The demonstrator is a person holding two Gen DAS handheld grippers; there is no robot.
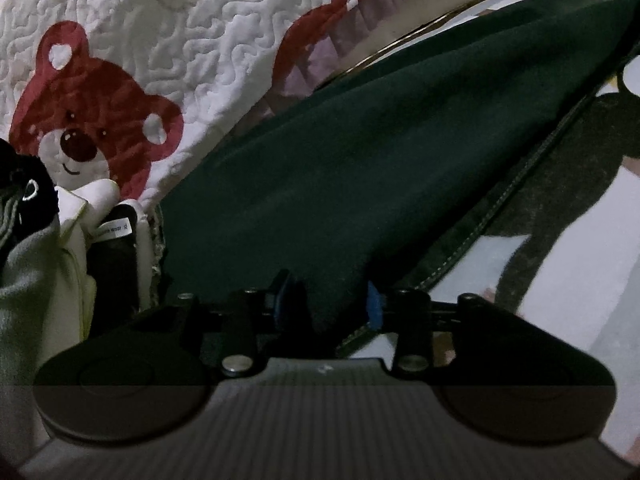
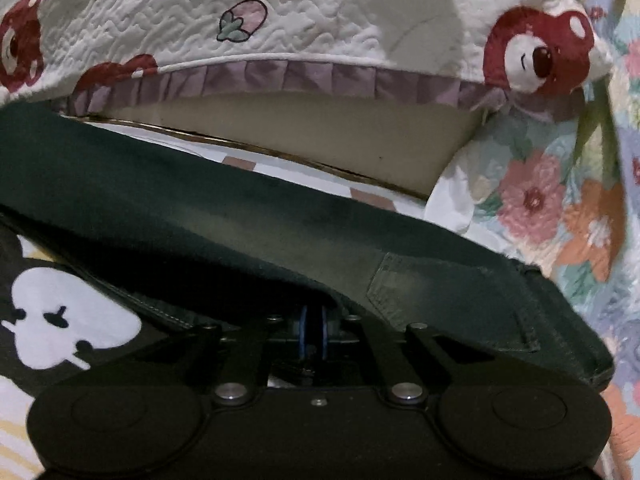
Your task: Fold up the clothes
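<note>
A dark green garment (image 1: pixel 360 152) with a stitched hem and a sewn pocket (image 2: pixel 448 300) is held stretched over the bed. In the left wrist view the cloth narrows to a bunch that fills the gap between the blue pads (image 1: pixel 374 306) of my left gripper (image 1: pixel 328 304), which is shut on it. In the right wrist view the garment (image 2: pixel 200 208) runs as a wide band from the left edge to the lower right. My right gripper (image 2: pixel 314 334) has its blue pads (image 2: pixel 303 332) almost together, shut on the garment's lower edge.
A white quilt with red bears (image 1: pixel 92 120) and a purple frill (image 2: pixel 280 80) lies behind. Floral bedding (image 2: pixel 560 200) is at the right. A heap of other clothes (image 1: pixel 60 248) sits at the left. Under the garment is a sheet with a black-and-white cartoon print (image 2: pixel 68 320).
</note>
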